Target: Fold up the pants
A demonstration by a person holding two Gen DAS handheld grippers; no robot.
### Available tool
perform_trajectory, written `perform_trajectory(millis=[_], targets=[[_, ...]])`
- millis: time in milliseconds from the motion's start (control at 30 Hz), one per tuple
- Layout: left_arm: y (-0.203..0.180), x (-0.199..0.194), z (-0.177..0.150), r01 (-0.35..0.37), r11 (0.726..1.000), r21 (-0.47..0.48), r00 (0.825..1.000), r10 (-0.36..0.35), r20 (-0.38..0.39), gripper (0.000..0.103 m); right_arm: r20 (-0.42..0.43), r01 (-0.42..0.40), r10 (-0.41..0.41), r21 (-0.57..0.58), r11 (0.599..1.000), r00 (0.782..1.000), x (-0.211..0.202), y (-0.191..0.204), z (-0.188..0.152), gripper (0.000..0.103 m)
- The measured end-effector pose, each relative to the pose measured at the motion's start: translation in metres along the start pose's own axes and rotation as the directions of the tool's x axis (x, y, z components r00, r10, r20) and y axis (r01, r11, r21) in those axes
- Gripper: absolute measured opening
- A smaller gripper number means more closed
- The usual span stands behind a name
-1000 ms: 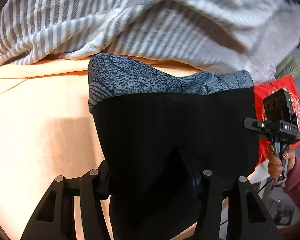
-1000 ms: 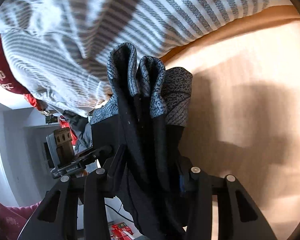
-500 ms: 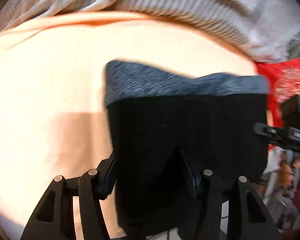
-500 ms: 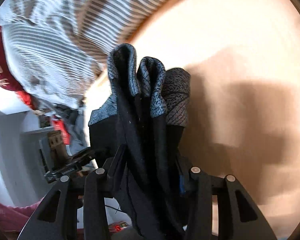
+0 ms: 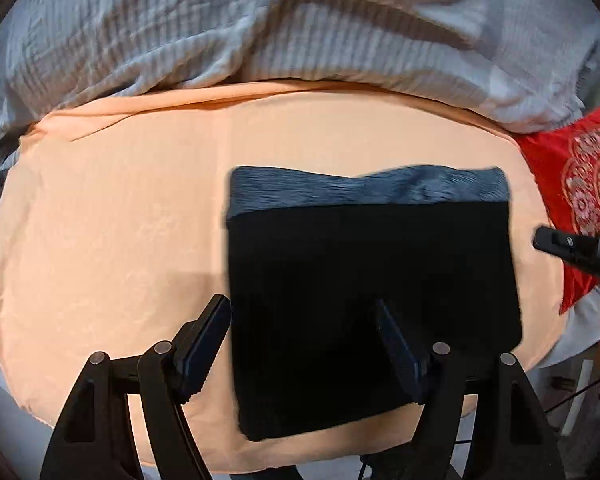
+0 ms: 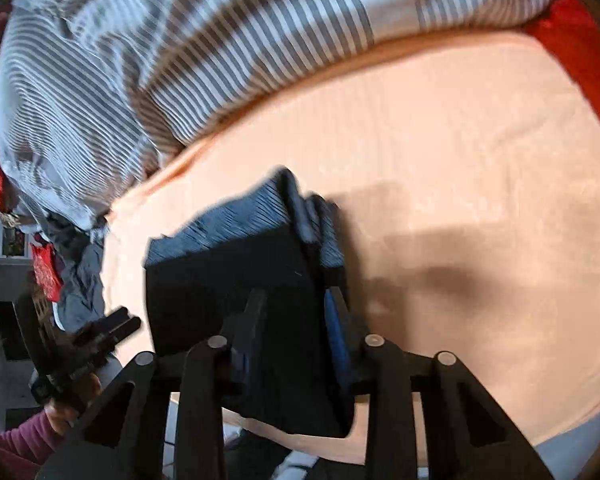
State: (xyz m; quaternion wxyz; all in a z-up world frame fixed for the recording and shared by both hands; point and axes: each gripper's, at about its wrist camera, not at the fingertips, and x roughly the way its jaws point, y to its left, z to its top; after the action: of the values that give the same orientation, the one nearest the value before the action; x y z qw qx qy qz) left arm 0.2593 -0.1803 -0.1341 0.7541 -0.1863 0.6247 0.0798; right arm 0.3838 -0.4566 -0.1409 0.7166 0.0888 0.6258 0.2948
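Note:
The black pants [image 5: 372, 280], folded into a block with a grey patterned waistband at the far edge, lie on the peach sheet [image 5: 112, 216]. My left gripper [image 5: 300, 344] is open, its fingers spread, the left finger beside the pants' left edge and the right finger over the black cloth. My right gripper [image 6: 292, 320] is shut on the right edge of the folded pants [image 6: 220, 280], with the layers pinched between its fingers. The right gripper's body shows at the right edge of the left wrist view [image 5: 580, 252].
A grey striped duvet [image 5: 260, 28] is heaped along the far side of the bed. A red printed cloth [image 5: 572, 184] lies at the right. The bed's near edge runs just below the pants. The left gripper and hand show in the right wrist view [image 6: 80, 352].
The pants came down from being held up and now lie on the sheet. My left gripper has opened and let go. The right gripper still holds the pants' edge.

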Motion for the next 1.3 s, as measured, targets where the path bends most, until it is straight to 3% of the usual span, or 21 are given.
perform_trajectory(millis=[133,300,400,500,567,900,1133,1300], targets=[[-0.023,0.02,-0.006,-0.025,1.0,0.019,0.999,0.026,-0.039,0.075,-0.021,0.012,-0.013,-0.055,0.998,1.0,0.009,0.015,-0.007,0.033],[-0.04,0.05,-0.007,-0.079,0.997,0.022,0.995,0.08,-0.057,0.075,-0.084,0.122,-0.132,-0.111,0.986,0.988,0.038,0.015,-0.025,0.033],[-0.047,0.053,-0.013,-0.092,0.995,0.049,0.994,0.095,-0.051,0.091,-0.099,0.167,-0.178,-0.104,0.98,0.979,0.05,0.003,-0.03,0.033],[-0.055,0.059,-0.015,-0.133,0.988,0.074,0.989,0.137,-0.048,0.094,-0.113,0.136,-0.144,-0.074,0.988,0.983,0.051,-0.006,-0.028,0.033],[-0.054,0.065,-0.014,-0.148,0.987,0.062,0.987,0.151,-0.051,0.102,-0.123,0.13,-0.141,-0.088,0.988,0.982,0.051,-0.008,-0.025,0.033],[-0.053,0.071,-0.008,-0.148,0.988,0.034,0.982,0.151,-0.115,0.102,-0.157,0.11,-0.125,-0.099,0.989,0.98,0.056,-0.006,-0.022,0.037],[-0.045,0.074,-0.007,-0.099,0.994,0.035,0.989,0.102,-0.106,0.102,-0.112,0.16,-0.169,-0.08,0.984,0.979,0.053,0.002,-0.028,0.039],[-0.046,0.071,-0.01,-0.123,0.991,0.042,0.989,0.126,-0.074,0.102,-0.092,0.23,-0.235,-0.06,0.971,0.968,0.042,0.012,-0.034,0.047]])
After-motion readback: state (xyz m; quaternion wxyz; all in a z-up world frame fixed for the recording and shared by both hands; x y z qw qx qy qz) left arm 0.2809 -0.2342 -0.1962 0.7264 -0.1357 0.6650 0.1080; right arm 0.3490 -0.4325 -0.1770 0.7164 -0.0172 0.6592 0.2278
